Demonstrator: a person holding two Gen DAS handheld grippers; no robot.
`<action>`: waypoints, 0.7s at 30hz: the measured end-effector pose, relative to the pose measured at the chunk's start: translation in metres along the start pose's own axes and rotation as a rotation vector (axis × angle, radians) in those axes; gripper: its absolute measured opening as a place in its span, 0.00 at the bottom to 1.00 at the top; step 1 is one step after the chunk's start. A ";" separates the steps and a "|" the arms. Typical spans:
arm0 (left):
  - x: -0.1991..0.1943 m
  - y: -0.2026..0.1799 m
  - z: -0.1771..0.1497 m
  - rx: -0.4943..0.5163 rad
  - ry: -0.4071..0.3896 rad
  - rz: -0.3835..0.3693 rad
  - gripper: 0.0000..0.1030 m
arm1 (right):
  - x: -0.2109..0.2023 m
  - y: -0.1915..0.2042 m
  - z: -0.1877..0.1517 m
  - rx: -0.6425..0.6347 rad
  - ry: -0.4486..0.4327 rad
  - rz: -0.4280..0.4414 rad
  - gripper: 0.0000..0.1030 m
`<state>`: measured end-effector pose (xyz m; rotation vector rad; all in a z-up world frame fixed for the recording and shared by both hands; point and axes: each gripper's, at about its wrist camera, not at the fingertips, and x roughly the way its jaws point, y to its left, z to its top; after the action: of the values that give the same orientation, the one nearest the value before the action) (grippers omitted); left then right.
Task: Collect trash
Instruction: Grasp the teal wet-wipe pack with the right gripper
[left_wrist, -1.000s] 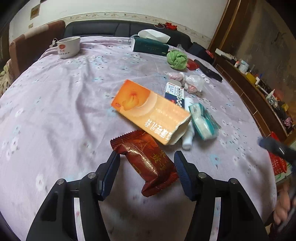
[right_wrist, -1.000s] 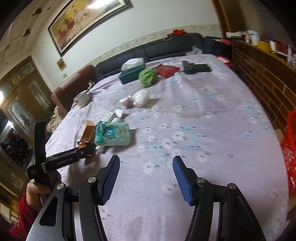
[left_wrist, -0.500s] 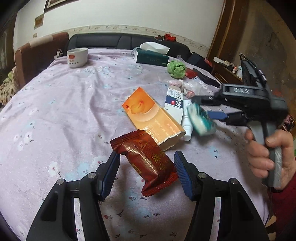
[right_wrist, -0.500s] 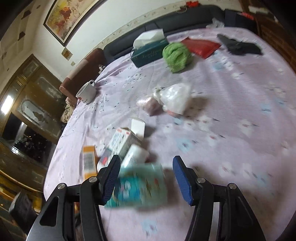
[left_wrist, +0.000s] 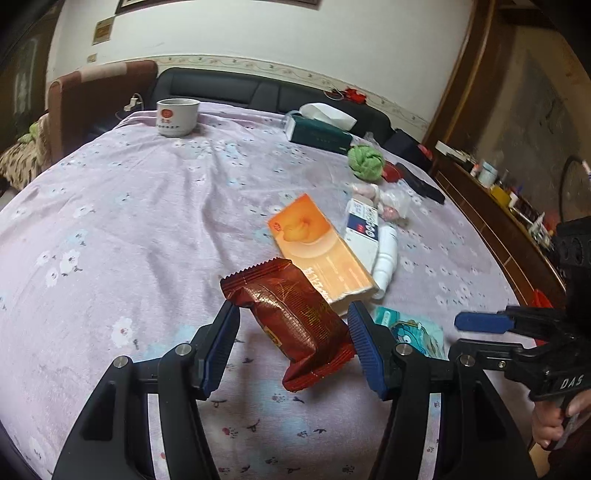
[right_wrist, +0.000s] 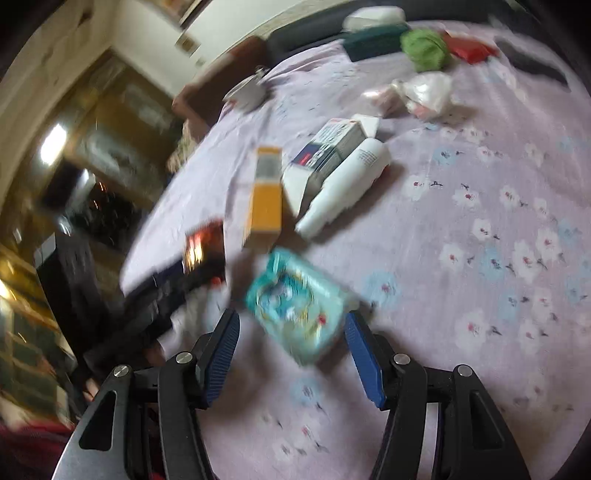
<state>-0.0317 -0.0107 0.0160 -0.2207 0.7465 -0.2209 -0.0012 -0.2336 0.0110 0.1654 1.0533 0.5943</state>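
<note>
A dark red snack wrapper (left_wrist: 295, 325) is clamped between the pads of the left gripper (left_wrist: 293, 341), lifted clear of the lilac tablecloth (left_wrist: 129, 229). Just beyond the jaws lies an orange box (left_wrist: 317, 247). A teal tissue pack (right_wrist: 299, 310) sits between the right gripper's (right_wrist: 291, 343) parted jaws; whether they touch it is blurred.

A blurred teal plastic tissue packet (right_wrist: 301, 308) is seen between the blue pads of the right gripper (right_wrist: 291, 343); contact cannot be determined. At 12 o'clock from it an orange carton (right_wrist: 266, 194), a white-and-blue box (right_wrist: 327, 153) and a white tube (right_wrist: 345, 186) are laid on the lilac floral cloth (right_wrist: 480, 229). At 9 o'clock a dark red wrapper (right_wrist: 205, 245) is held in the left gripper (right_wrist: 192, 275).
</note>
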 end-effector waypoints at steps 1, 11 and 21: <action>-0.001 0.002 0.000 -0.006 -0.005 0.010 0.58 | -0.001 0.005 0.000 -0.042 -0.015 -0.030 0.62; -0.003 0.008 -0.001 -0.022 -0.004 -0.002 0.58 | 0.040 0.024 0.024 -0.289 0.033 -0.058 0.77; -0.007 -0.010 -0.005 0.065 -0.025 -0.016 0.58 | 0.045 0.036 -0.007 -0.359 0.041 -0.188 0.46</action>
<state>-0.0413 -0.0188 0.0190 -0.1674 0.7115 -0.2568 -0.0047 -0.1808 -0.0118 -0.2586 0.9718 0.6076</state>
